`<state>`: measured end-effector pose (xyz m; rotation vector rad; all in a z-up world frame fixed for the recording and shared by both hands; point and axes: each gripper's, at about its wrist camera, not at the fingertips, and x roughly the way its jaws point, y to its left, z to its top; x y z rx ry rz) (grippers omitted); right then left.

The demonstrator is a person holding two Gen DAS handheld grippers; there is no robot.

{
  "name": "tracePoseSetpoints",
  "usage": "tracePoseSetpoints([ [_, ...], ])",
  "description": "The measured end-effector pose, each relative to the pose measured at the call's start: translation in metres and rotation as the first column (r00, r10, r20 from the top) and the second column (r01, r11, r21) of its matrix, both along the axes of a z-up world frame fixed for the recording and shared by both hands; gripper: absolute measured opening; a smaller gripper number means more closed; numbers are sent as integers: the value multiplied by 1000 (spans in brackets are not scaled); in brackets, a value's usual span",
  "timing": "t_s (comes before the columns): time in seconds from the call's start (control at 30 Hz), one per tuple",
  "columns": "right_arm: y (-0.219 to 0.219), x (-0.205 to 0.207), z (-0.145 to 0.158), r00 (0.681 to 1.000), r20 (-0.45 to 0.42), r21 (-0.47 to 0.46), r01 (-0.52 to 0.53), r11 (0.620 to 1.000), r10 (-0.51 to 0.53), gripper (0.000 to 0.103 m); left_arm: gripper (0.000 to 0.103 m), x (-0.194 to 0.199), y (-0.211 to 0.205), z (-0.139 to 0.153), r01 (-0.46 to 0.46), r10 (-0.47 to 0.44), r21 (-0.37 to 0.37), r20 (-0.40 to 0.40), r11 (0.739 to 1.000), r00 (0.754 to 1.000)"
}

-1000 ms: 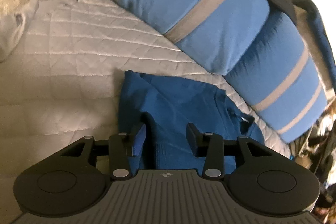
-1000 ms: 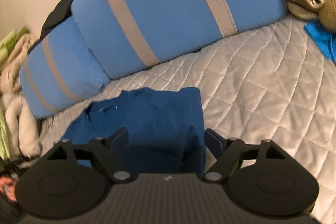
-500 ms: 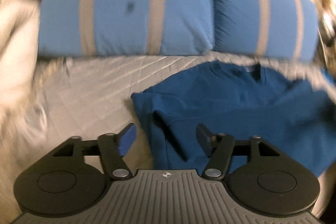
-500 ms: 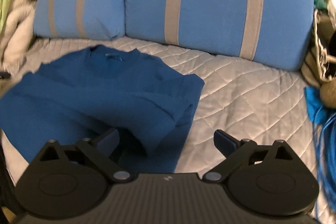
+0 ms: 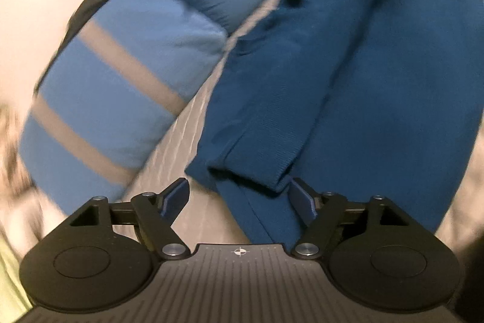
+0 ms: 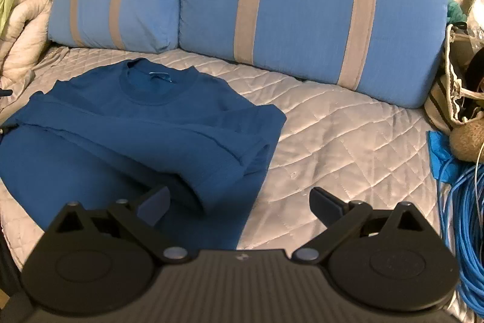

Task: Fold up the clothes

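Lying half-folded on the quilted bed (image 6: 348, 141), blue sweater (image 6: 127, 123) sits loose; left tool (image 5: 239, 197), just widened, brackets its cuff ungripped, right tool (image 6: 240, 203) released too.

Two blue pillows (image 6: 308, 5) with grey stripes fill the top; a quilted cover (image 6: 338, 141) spreads below, blue cable (image 6: 462, 217) lower right.

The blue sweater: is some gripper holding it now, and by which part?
Nothing is held. The left gripper has just been opening, its jaws apart around the sleeve cuff of the blue sweater. The right gripper is open.
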<state>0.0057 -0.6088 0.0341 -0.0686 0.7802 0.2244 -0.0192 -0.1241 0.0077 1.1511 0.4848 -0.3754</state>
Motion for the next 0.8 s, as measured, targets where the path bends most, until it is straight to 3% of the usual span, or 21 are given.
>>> tracePoseSetpoints([
  [0.13,-2,-2,1,1000,5,-3,7,1000,-7,102,74,-8,-9,-16,124,-134,170,52,978,990],
  [0.27,-2,-5,3,1000,12,-20,0,1000,0,102,75,-4,-15,-23,176,-190,247,34,953,981],
  [0.43,-1,-7,5,1000,25,-43,-9,999,10,102,72,0,-20,-32,198,-213,288,22,937,977],
  [0.57,1,-12,6,998,37,-76,-41,996,44,102,29,3,-18,-36,162,-171,309,5,937,985],
  [0.6,2,-14,7,998,40,-91,-53,994,57,102,23,4,-17,-37,147,-157,315,8,938,988],
  [0.7,6,-18,7,993,54,-147,-95,984,104,102,8,3,-15,-39,131,-146,300,28,945,989],
  [0.8,11,-21,7,984,72,-199,-144,969,161,102,6,1,-13,-38,125,-144,283,46,951,989],
])
